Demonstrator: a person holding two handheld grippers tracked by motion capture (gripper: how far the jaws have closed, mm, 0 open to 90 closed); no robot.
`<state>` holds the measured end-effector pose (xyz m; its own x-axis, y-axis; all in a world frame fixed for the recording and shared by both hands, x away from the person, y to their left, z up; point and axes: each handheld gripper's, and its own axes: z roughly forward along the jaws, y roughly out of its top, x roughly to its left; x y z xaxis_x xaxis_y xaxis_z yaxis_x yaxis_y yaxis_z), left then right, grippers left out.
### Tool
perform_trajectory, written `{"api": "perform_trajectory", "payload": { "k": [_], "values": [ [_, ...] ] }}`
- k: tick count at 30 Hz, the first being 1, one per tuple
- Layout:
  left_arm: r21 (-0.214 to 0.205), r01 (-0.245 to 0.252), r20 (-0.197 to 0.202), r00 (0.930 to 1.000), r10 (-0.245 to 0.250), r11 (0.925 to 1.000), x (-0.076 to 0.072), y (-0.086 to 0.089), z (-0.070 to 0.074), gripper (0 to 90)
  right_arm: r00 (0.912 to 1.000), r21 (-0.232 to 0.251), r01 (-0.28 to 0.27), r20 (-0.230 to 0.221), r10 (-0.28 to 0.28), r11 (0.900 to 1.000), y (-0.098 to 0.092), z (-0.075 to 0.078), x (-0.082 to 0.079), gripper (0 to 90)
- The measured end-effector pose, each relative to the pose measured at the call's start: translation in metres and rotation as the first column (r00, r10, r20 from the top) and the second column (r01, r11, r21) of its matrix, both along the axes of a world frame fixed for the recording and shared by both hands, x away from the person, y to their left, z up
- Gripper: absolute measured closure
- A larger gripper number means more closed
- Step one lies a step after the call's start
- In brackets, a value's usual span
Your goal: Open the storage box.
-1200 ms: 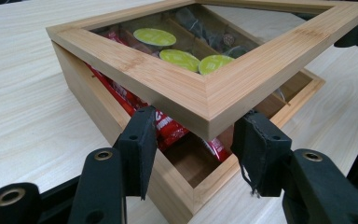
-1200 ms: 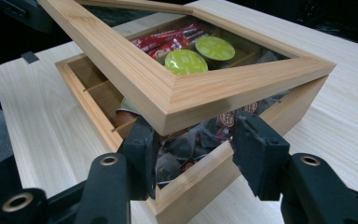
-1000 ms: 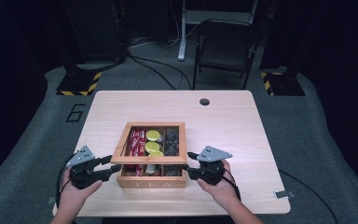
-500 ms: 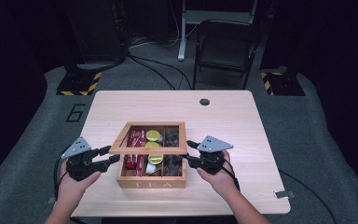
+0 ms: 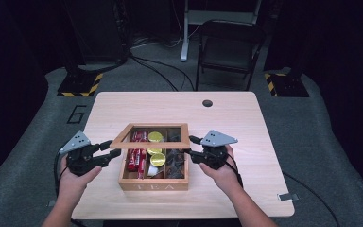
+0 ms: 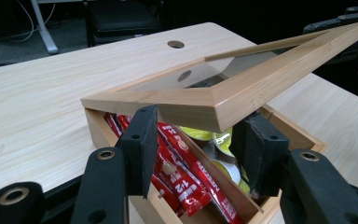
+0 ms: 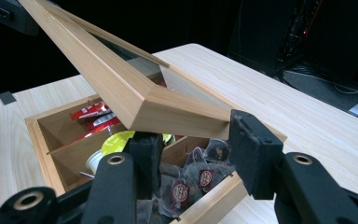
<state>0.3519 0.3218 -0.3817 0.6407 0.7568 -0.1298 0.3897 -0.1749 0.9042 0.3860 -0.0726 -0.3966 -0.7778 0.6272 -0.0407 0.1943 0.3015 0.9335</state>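
Dark floor, a folding chair [image 5: 227, 45] and trailing cables surround the pale wooden table [image 5: 246, 123], where a wooden tea box [image 5: 153, 182] sits near the front edge. Its glass-paned lid [image 5: 150, 142] is off the box and held above it, tilted, by both tools. The left gripper [image 5: 112, 148] pinches the lid's frame at its left side; in the left gripper view the pads [image 6: 142, 140] press on either side of a mitred corner. The right gripper [image 5: 191, 147] clamps the opposite side, its jaws having just closed a little further onto the wood.

Inside the box lie red sachets [image 5: 134, 156], yellow-topped cups [image 5: 155, 137] and dark tea bags [image 5: 175, 163], divided by thin partitions.

To do this lift well, both hands should probably rise together and keep the frame level, since the grip is only on narrow wooden edges and the pane could twist or slip. The lid ought to clear the box walls fully before any sideways move.

Bare table lies behind the box, up to the cable hole [image 5: 207, 103], and to the right of it; either looks a safe spot to set the lid down. The near edge is close, so drifting toward the person seems unwise.
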Motion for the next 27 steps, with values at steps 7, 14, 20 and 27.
{"api": "perform_trajectory", "payload": {
  "k": [7,14,20,27],
  "values": [
    [0.000,-0.007,0.016,0.9998,0.007,1.0000,0.006,0.000,0.009,51.6,1.0000,0.002,0.003,0.005,-0.003,1.0000,0.001,0.008,0.009,54.6],
    [0.007,-0.014,0.021,0.9997,0.014,0.9999,0.014,-0.002,0.015,51.7,0.9998,0.022,0.020,-0.001,-0.020,0.9996,0.002,0.013,0.015,55.4],
    [0.017,-0.015,0.022,0.9996,0.015,0.9997,0.020,-0.002,0.018,51.8,0.9992,0.046,0.039,-0.007,-0.038,0.9982,0.002,0.010,0.020,56.1],
    [0.030,-0.023,0.022,0.9995,0.023,0.9993,0.022,-0.004,0.017,51.9,0.9982,0.035,0.054,-0.029,-0.053,0.9979,0.004,0.004,0.029,56.6]
  ]
}}
